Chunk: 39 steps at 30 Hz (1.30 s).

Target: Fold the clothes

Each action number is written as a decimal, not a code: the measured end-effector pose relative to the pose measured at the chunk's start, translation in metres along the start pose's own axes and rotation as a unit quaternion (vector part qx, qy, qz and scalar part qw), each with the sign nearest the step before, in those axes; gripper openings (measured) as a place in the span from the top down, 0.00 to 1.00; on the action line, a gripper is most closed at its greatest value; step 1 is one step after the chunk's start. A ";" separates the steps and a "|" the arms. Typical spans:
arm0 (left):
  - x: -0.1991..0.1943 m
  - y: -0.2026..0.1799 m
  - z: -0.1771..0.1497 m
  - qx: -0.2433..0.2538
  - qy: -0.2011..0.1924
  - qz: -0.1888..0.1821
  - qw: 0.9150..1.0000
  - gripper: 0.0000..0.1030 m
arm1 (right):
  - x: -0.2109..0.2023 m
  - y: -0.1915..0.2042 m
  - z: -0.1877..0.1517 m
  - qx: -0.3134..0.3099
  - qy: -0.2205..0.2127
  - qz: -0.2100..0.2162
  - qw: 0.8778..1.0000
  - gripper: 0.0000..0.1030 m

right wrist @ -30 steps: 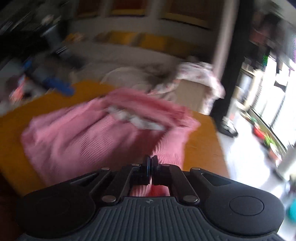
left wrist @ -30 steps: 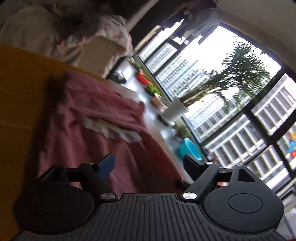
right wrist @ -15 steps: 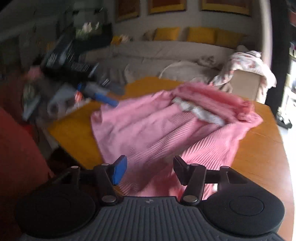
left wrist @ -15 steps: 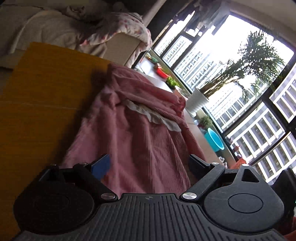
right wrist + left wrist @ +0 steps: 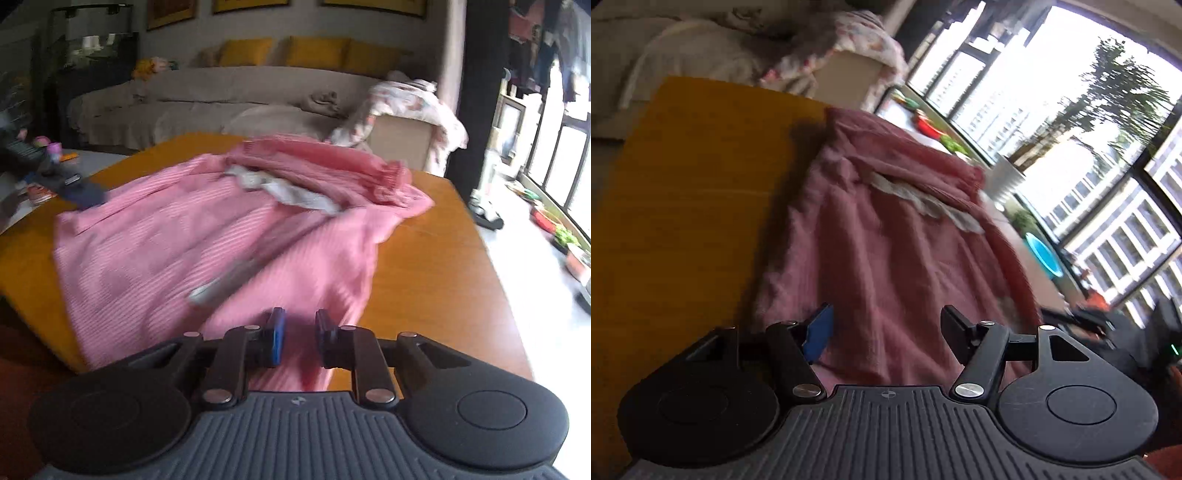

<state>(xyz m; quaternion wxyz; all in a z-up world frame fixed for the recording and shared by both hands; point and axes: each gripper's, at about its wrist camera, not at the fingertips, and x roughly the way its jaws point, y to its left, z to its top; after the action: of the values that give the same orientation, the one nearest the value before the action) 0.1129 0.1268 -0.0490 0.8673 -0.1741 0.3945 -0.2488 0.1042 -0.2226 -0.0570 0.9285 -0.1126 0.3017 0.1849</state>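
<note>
Pink ribbed garment (image 5: 207, 236) is spread across the wooden table (image 5: 436, 266), long axis running from the near edge toward the sofa (image 5: 207, 103), lace collar (image 5: 291, 192) at the far end. No containers are seen holding anything. Left gripper (image 5: 886, 328) is held low over the hem, fingers wide apart. Right gripper (image 5: 298, 338) is kept narrow with a small gap, nothing pinched.

The left gripper (image 5: 886, 328) has its jaws spread wide, nothing between them. The right gripper (image 5: 299, 336) has its jaws parted by a narrow gap, fingers level and pointing forward and slightly downward.
</note>
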 end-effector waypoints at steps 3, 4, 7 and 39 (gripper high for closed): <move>0.012 -0.019 -0.004 0.019 0.013 -0.024 0.999 0.29 | 0.004 -0.009 0.002 -0.006 0.003 -0.010 1.000 0.83; 0.015 -0.023 -0.005 0.021 0.020 -0.035 0.999 0.26 | 0.004 -0.009 0.002 -0.011 0.005 -0.009 1.000 0.83; 0.020 -0.032 -0.004 0.017 0.051 -0.078 0.995 0.20 | -0.002 -0.008 0.001 -0.028 0.013 0.000 1.000 0.83; 0.141 0.087 0.211 -0.051 0.069 -0.035 0.996 0.08 | 0.145 -0.184 0.111 0.301 0.034 0.078 0.950 0.39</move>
<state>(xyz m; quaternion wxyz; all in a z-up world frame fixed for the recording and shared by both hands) 0.3810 0.1398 -0.0440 0.8189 -0.2138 0.4592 -0.2698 0.3462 -0.3136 -0.0382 0.8909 0.1898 0.3829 0.1537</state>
